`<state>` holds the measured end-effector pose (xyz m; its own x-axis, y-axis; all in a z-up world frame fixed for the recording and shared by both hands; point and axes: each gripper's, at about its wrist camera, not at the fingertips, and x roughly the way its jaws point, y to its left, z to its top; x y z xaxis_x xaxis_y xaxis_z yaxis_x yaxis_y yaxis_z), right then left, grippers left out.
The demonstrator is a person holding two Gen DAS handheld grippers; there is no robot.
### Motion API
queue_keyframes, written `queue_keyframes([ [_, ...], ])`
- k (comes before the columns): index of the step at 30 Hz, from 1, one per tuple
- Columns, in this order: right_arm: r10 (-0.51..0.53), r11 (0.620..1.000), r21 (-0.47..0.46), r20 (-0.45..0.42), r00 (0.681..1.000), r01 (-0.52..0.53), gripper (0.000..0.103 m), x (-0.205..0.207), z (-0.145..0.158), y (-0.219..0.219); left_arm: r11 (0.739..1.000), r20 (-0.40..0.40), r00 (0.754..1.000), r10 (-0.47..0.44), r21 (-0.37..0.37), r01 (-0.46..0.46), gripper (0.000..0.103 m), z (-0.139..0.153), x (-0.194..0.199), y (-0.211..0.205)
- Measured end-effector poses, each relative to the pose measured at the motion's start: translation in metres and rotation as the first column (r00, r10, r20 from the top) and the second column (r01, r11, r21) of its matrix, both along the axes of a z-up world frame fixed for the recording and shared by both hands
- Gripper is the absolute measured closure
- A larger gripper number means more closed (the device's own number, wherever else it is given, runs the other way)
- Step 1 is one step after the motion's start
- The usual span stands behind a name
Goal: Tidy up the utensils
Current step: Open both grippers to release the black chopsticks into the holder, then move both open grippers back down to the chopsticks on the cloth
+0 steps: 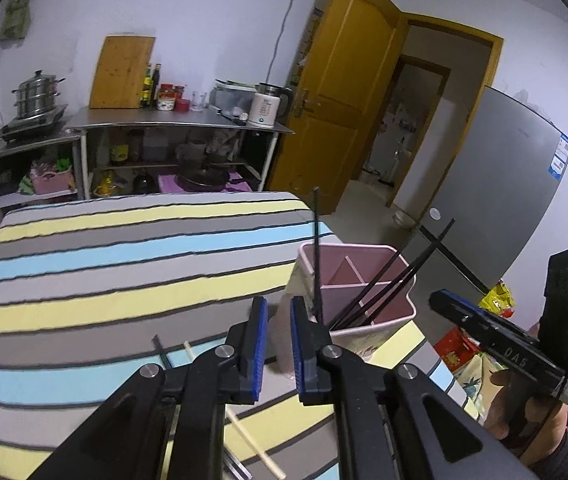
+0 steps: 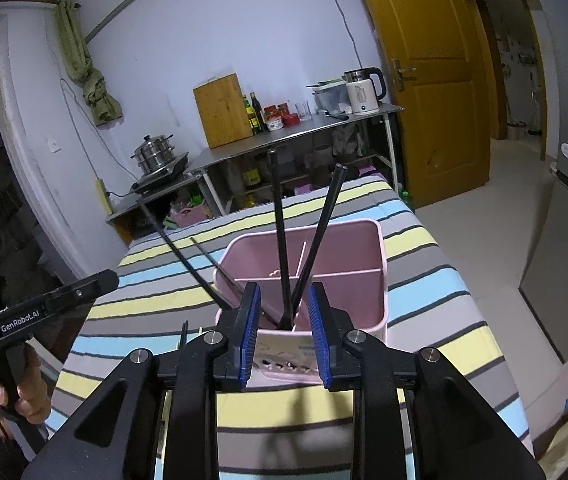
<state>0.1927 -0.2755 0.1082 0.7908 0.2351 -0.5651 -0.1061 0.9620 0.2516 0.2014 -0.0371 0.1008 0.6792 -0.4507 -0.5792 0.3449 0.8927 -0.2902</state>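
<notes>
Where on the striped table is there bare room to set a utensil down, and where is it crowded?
Free: the broad striped cloth left of the pink holder, toward the steel shelf. Crowded: the holder's near compartment with black chopsticks, and the near edge where loose chopsticks lie under the left gripper.

Dim, cool indoor light — soft shadows, sharp focus, strong fisheye bending, black vignette corners.
</notes>
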Motion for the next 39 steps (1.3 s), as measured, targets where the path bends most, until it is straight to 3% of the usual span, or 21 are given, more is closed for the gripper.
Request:
queue_keyframes([
  [7, 0.038, 0.999, -0.006, 0.000, 0.999, -0.038, 0.078, -0.019, -0.004, 0.013, 0.998, -0.051, 0.996, 0.069, 0.002, -0.069, 0.092, -0.027, -0.027, 0.030],
  [21, 0.176, 0.983, -0.030, -0.095, 0.980, -0.180, 0.078, -0.032, -0.042, 0.062, 0.987, -0.201, 0.966, 0.163, 0.030, -0.160, 0.092, -0.092, -0.043, 0.062],
  [39, 0.251, 0.961, -0.059, -0.214, 0.944, -0.269, 0.078, -0.011, -0.097, 0.103, 0.979, -0.290, 0.935, 0.204, 0.044, -0.200, 0.092, -0.140, -0.013, 0.056],
])
